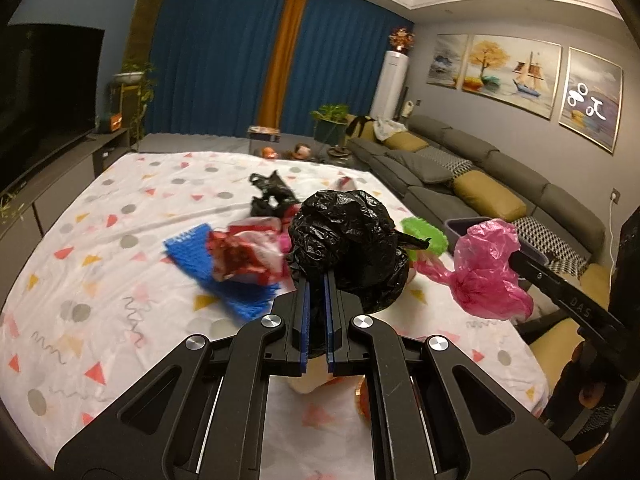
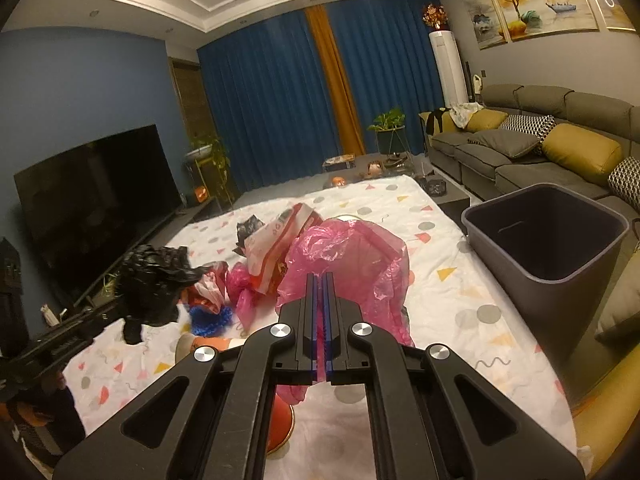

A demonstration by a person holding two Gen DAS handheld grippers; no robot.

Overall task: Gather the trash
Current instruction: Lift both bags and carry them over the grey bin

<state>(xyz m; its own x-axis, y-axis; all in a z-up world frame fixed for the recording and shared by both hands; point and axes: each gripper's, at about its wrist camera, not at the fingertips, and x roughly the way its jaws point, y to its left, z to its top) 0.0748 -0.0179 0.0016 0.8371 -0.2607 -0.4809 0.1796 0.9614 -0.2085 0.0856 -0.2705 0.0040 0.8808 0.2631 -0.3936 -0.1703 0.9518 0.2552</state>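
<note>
Black bag [image 1: 352, 240] crumpled; pink bag [image 2: 352, 256] translucent

We carry two matching black grippers. On the left gripper [image 1: 317, 280], angular linkage arms with triangular cut-outs fill the lower frame, joined by four round silver screws, with blue-edged fingers [image 1: 306, 316]. The right gripper [image 2: 319, 284] looks identical; its side reads "DAS".

Black bag [image 1: 348, 240] – glossy crinkled plastic; pink bag [image 2: 352, 256] – thin translucent plastic.
</note>
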